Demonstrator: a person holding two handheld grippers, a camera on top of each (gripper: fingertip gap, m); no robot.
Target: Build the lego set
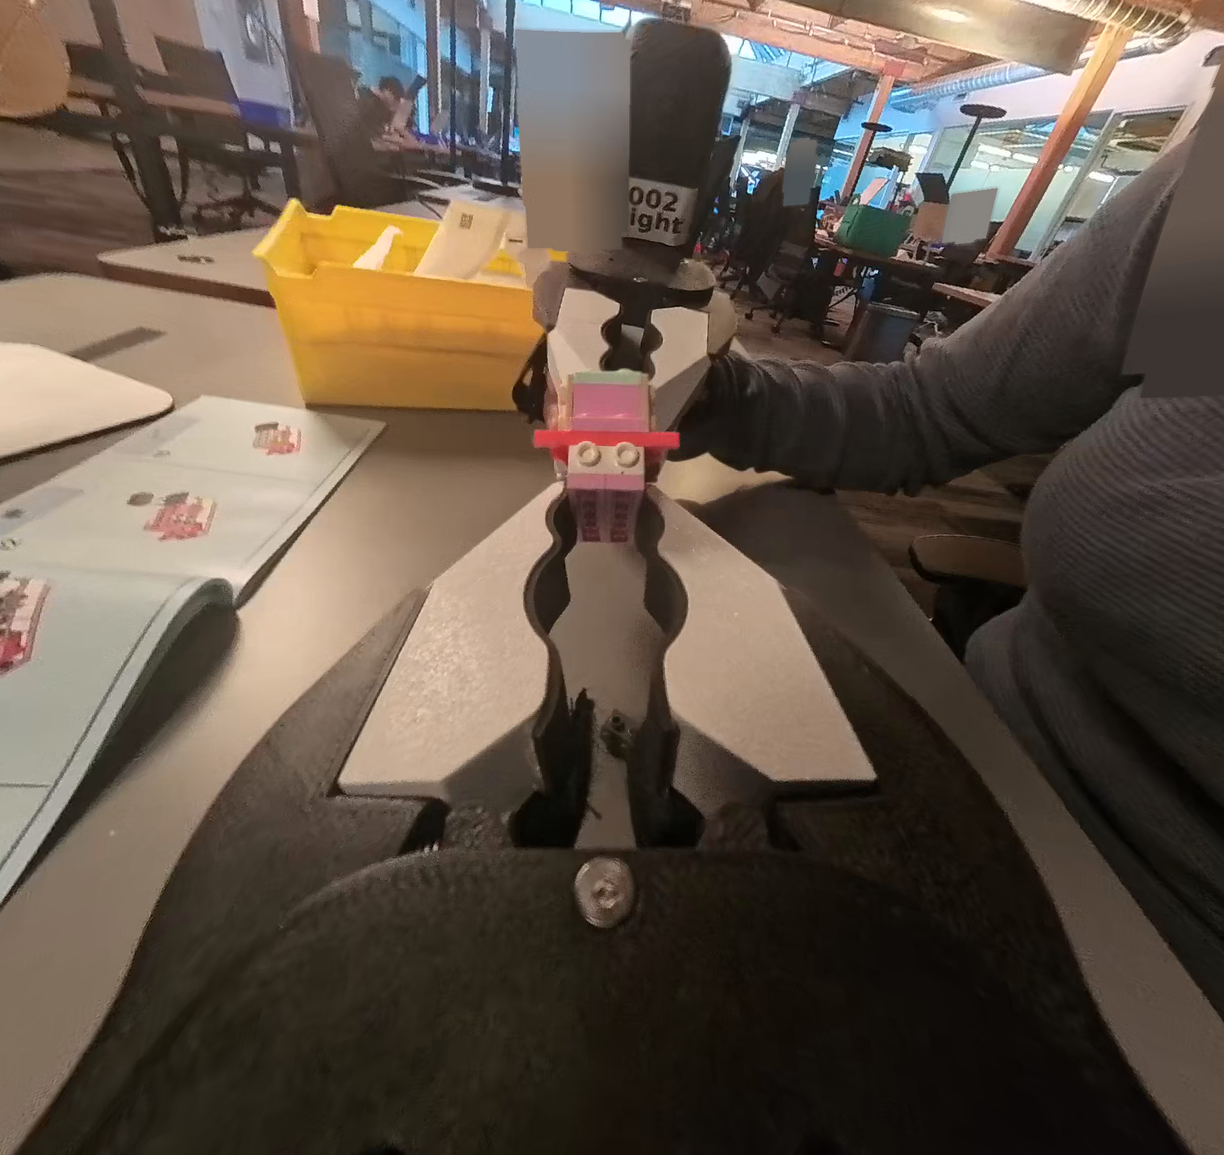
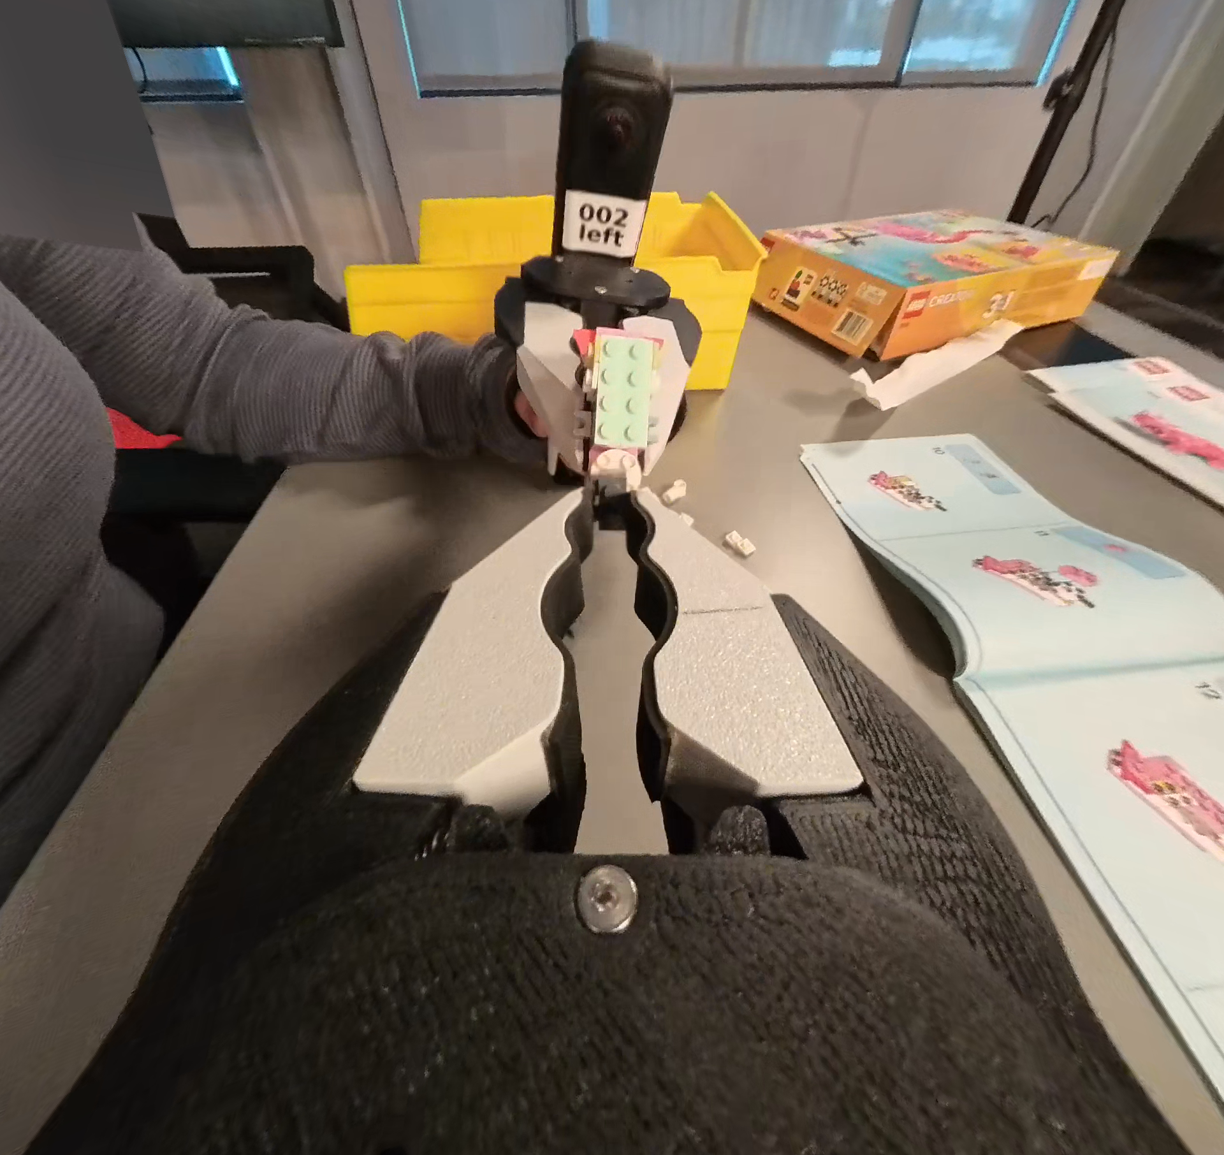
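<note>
The left hand-held gripper [image 1: 606, 514] clamped the pink toy-brick build [image 1: 606, 461] at twelve o'clock, steadying it above the surface [image 1: 397, 527]; the right hand-held gripper [image 2: 612, 504] pinched its white end piece [image 2: 616, 464].

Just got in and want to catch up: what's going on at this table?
A person holds a two-finger gripper in each hand over a grey table. The left gripper clamps a small pink, white and mint-green toy-brick model; the right gripper pinches its other end. Open pale-blue instruction booklets, a yellow plastic bin and loose white bricks lie around.
</note>
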